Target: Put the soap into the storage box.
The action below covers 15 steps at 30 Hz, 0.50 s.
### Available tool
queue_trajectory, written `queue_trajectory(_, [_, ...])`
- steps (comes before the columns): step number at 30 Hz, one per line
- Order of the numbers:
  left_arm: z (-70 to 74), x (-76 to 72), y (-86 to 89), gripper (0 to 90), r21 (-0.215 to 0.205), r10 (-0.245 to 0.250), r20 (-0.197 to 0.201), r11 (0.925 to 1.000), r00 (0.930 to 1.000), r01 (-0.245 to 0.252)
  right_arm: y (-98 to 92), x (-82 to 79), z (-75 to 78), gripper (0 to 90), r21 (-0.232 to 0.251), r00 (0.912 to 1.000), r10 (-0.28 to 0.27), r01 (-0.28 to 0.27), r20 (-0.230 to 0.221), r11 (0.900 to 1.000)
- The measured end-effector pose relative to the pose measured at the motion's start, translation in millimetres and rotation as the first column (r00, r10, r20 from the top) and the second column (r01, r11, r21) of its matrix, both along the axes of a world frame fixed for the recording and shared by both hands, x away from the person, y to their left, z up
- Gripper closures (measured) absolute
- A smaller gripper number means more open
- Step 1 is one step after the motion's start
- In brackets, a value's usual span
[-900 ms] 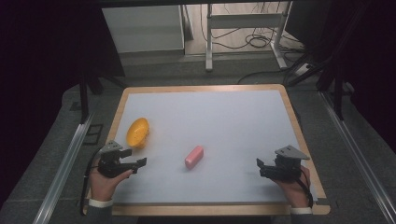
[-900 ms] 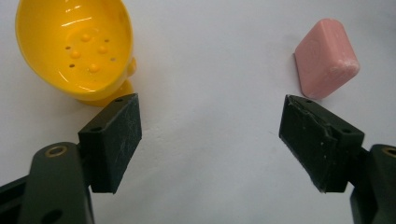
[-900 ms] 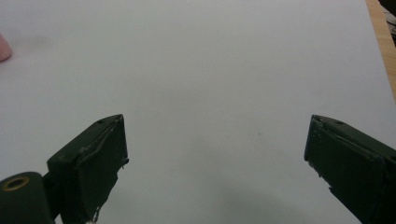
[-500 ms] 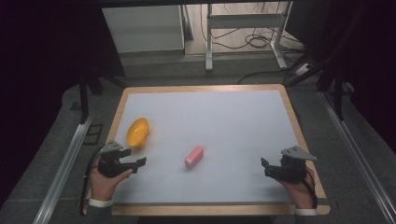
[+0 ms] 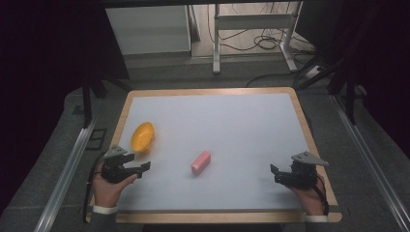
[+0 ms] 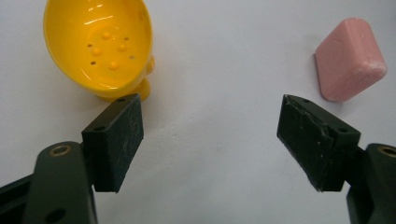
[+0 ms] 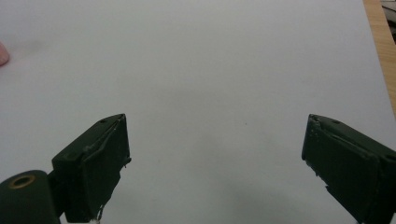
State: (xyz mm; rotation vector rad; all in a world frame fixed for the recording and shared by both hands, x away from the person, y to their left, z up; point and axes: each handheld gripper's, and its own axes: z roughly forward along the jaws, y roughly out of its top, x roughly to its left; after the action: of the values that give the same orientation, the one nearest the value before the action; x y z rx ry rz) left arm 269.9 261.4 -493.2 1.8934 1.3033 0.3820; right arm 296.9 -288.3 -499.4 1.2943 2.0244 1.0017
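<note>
A pink soap bar [image 5: 201, 162] lies near the middle of the white table top [image 5: 232, 125]; in the left gripper view the soap bar [image 6: 350, 58] is at the upper right. A yellow soap dish [image 5: 142, 137] sits at the left; the dish [image 6: 100, 44] shows small bumps and holes inside. My left gripper [image 5: 143, 167] is open just in front of the dish, nothing between its jaws [image 6: 210, 135]. My right gripper [image 5: 273, 172] is open at the right front over bare table, its jaws wide apart [image 7: 215, 158]. A sliver of the soap bar [image 7: 3, 52] shows at the left edge there.
The table has a wooden rim [image 5: 212, 216]. Grey floor with metal rails [image 5: 63, 179] flanks it on both sides. A white cabinet [image 5: 147, 29], a metal frame [image 5: 251, 34] and cables [image 5: 263, 43] stand beyond the far edge.
My right gripper has drawn back toward the front edge and slightly right. The left gripper, dish and soap have stayed put.
</note>
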Motion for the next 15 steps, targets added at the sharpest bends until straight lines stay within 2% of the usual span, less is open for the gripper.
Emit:
queue_trajectory(5, [6.6, -2.1, -4.2, 23.2, -0.002, 0.011, 0.003, 0.9999, 0.9999, -0.011, -3.7, 1.0, -0.3, 7.5, 0.023, 1.0, 0.003, -0.003, -0.002, 1.0])
queue_trajectory(15, [15.9, 1.7, -14.4, 23.5, 0.026, -0.02, -0.004, 0.9995, 0.9998, 0.02, -0.6, -2.0, 5.5, 7.6, 0.009, 0.9999, 0.006, -0.006, 0.016, 1.0])
